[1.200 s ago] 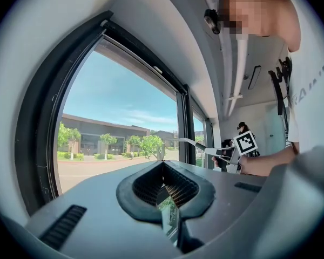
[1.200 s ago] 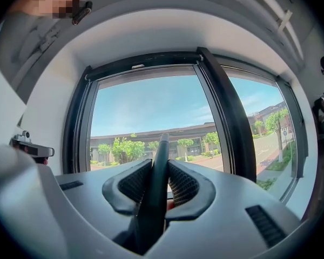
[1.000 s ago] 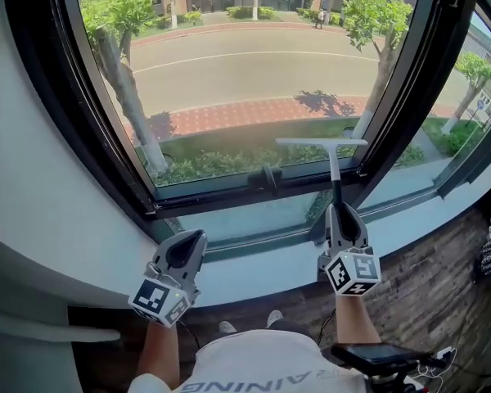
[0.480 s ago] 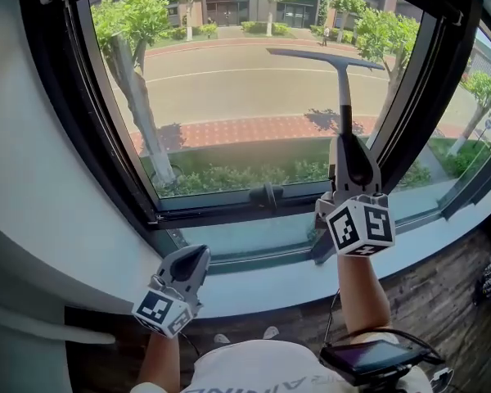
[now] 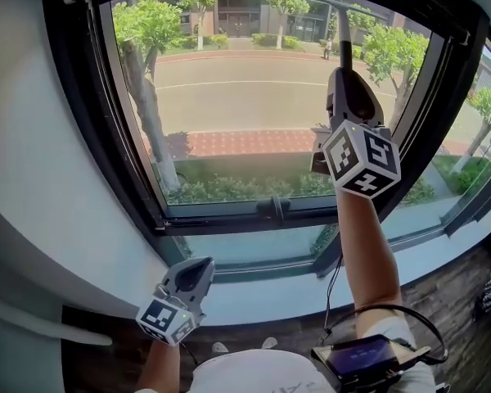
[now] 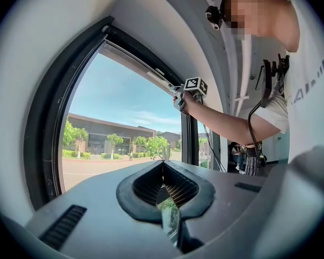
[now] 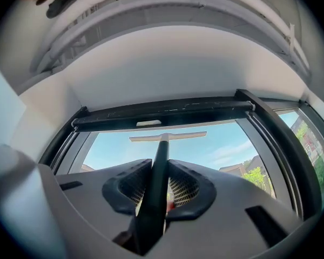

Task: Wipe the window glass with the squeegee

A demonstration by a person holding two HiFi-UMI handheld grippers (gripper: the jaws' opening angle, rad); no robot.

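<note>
Up high, the squeegee (image 7: 160, 161) is in the right hand-held gripper (image 5: 345, 80). The two jaws are clenched tight on its dark handle. The handle sticks straight out past the jaws. The long pale blade sits crosswise at the far end, near the top bar of the window frame (image 7: 162, 112). The blade is close to the window glass (image 5: 245, 97), but I cannot tell if it touches. This hand-held gripper is lifted up in front of the right side of the big pane. The person's arm (image 5: 364, 252) stretches out below it.

The left hand-held gripper (image 5: 201, 264) is far below the right one and off to its left. It is down by the pale window sill (image 5: 262, 297). Its jaws are closed together and nothing is between them.

Between the two hand-held grippers, on the bottom bar of the pane, is a small black window handle (image 5: 274, 208). Beyond the glass, past the right hand-held gripper, are green trees (image 5: 147, 31), a grey road (image 5: 245, 88) and a red brick path (image 5: 245, 142). Far under the right hand-held gripper, close to the person's body, is a small screen (image 5: 356, 359).
</note>
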